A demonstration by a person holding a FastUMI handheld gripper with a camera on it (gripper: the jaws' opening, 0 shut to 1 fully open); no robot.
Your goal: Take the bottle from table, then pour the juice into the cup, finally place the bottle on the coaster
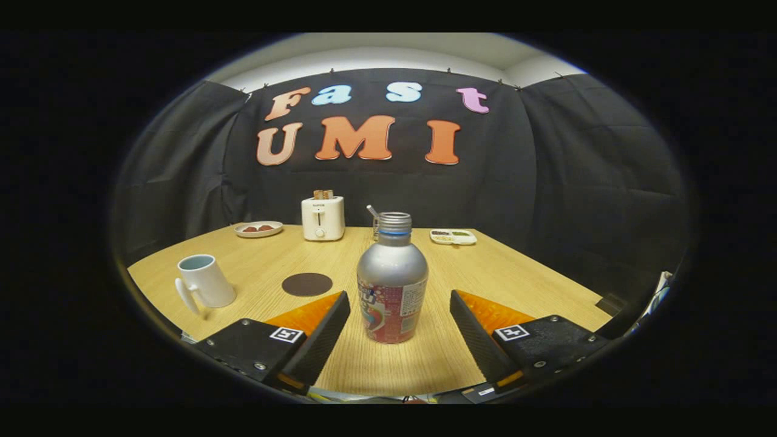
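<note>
The bottle (pixel 392 279) stands upright on the wooden table (pixel 522 273), with its long axis vertical and its open neck pointing straight up. Its body is silver with a printed label around the lower half and a blue ring below the threaded neck.

The gripper (pixel 400 318) is level with the lower part of the bottle. Its two fingers are spread wide, one on each side of the bottle. Neither finger touches the bottle; a gap of bare table shows on both sides. The bottle sits between the fingertips, roughly centred in the opening.

The cup (pixel 205 281) is a white mug standing upright to the left of the fingers, open end up, handle turned toward the camera. The coaster (pixel 307 284) is a dark round disc lying flat on the table, between the cup and the bottle, just ahead of the left finger.

Beyond the bottle, at the far edge of the table, stand a white toaster (pixel 323 217) with bread in its slot, a small plate (pixel 258 229) to its left, and a tray (pixel 453 236) to the right. A glass (pixel 376 223) is partly hidden behind the bottle neck.
</note>
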